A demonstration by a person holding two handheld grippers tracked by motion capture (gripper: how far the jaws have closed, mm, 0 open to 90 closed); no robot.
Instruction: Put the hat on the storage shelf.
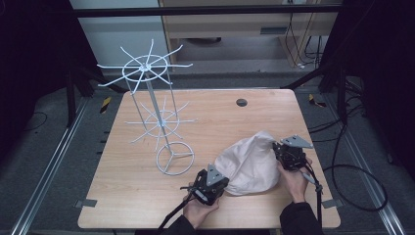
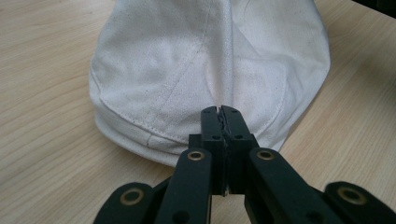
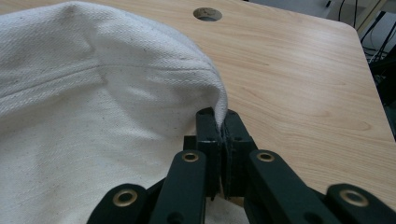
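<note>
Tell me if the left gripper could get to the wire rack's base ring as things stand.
Probably yes, once it lets go. The left gripper is shut on the cap. The base ring lies just ahead and to its left, with bare table between them and nothing in the way.

No text, label, brand, number or sign can be read in any of the views.
</note>
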